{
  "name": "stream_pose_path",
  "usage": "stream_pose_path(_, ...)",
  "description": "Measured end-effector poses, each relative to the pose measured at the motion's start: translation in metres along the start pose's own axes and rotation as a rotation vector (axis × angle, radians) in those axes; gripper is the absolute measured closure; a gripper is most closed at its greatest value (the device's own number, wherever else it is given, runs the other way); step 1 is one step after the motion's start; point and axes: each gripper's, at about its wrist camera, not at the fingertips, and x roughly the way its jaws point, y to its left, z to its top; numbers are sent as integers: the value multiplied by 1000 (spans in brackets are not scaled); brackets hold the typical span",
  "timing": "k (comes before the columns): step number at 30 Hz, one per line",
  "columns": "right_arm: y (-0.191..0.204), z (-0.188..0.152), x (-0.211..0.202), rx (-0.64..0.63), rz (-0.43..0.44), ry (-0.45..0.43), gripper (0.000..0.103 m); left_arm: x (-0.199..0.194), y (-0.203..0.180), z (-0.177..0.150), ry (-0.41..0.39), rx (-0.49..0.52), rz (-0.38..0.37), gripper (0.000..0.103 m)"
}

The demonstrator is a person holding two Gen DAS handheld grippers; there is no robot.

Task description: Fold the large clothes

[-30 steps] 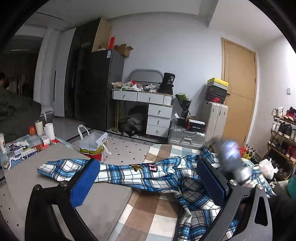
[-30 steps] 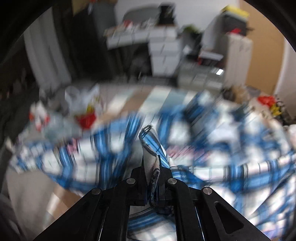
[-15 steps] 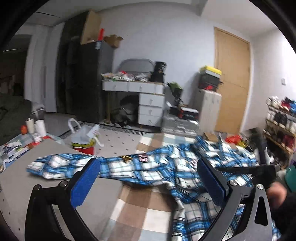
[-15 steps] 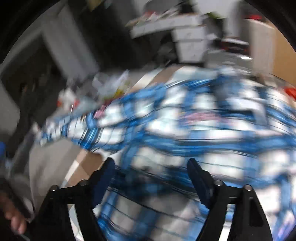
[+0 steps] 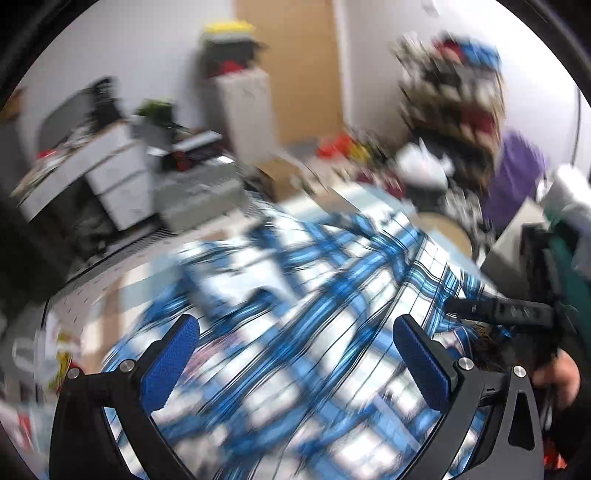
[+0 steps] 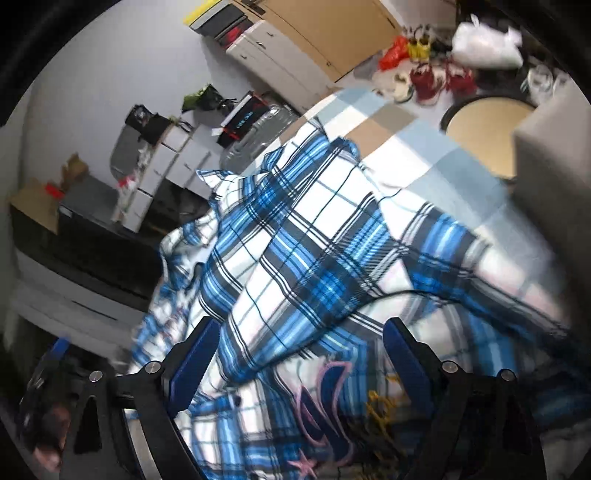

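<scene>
A large blue-and-white plaid shirt point(image 6: 314, 258) lies crumpled and spread out, with pink lettering point(image 6: 325, 398) on the part nearest me. My right gripper point(image 6: 299, 354) hovers just over it. Its jaws are opening, the blue pads point(image 6: 192, 362) stand wide apart, and no cloth is pinched between them. In the blurred left wrist view the same shirt point(image 5: 295, 295) fills the lower half. My left gripper point(image 5: 295, 354) is open above it with nothing between its pads. The right gripper's black finger point(image 5: 498, 312) and a hand point(image 5: 557, 373) show at that view's right edge.
The shirt rests on a checked blue-and-tan rug point(image 6: 388, 122). A round stool point(image 6: 487, 125), shoes point(image 6: 424, 79) and a white bag point(image 6: 484, 40) lie beyond it. White drawers point(image 6: 177, 162), a suitcase point(image 6: 258, 129) and a wooden door point(image 6: 332, 33) line the far wall. A grey block point(image 6: 546, 177) stands at right.
My right gripper has let go of the shirt edge it pinched and stands wide open. Both views have swung right and rolled; the left gripper, still open, now hangs over the shirt.
</scene>
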Motion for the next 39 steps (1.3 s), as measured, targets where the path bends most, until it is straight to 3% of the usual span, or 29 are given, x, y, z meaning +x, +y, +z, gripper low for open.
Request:
stream_pose_path(4, 1, 0, 10, 18, 38, -30, 20, 85, -33, 33, 133, 106, 17, 1)
stream_pose_path(7, 2, 7, 18, 12, 35, -51, 26, 127, -43, 45, 172, 136, 39, 1)
stream_pose_path(9, 4, 7, 20, -13, -6, -73, 47, 149, -50, 45, 225, 187, -12, 1)
stream_pose_path(10, 1, 7, 19, -15, -5, -92, 51, 157, -54, 44, 242, 222, -17, 1)
stream_pose_path(14, -17, 5, 17, 57, 28, -120, 91, 183, -65, 29, 326, 312, -20, 1)
stream_pose_path(15, -20, 3, 14, 73, 11, -128, 94, 188, -62, 26, 338, 301, -21, 1)
stream_pose_path(16, -20, 2, 11, 75, 11, -141, 97, 186, -57, 28, 327, 267, -44, 12)
stream_pose_path(17, -18, 0, 6, 63, 3, -162, 100, 183, -54, 30, 325, 244, -71, 41)
stream_pose_path(18, -14, -2, 1, 39, -20, -183, 100, 181, -51, 31, 333, 214, -102, 57)
stream_pose_path(19, -8, -4, -3, -1, -41, -210, 100, 182, -50, 34, 337, 199, -117, 81)
stream_pose_path(21, -7, -6, -9, -12, -70, -241, 101, 179, -51, 36, 336, 188, -79, 97)
stream_pose_path(25, -10, -16, -18, 13, -116, -257, 101, 178, -50, 44, 313, 176, -38, 102)
stream_pose_path(28, -14, -20, -22, 28, -125, -248, 101, 182, -41, 45, 297, 130, 35, 103)
stream_pose_path(32, -18, -20, -25, 27, -127, -252, 101, 193, -21, 45, 295, 46, 74, 103)
stream_pose_path(39, -15, -21, -26, 9, -84, -262, 97, 167, -10, 36, 289, -18, -56, 103)
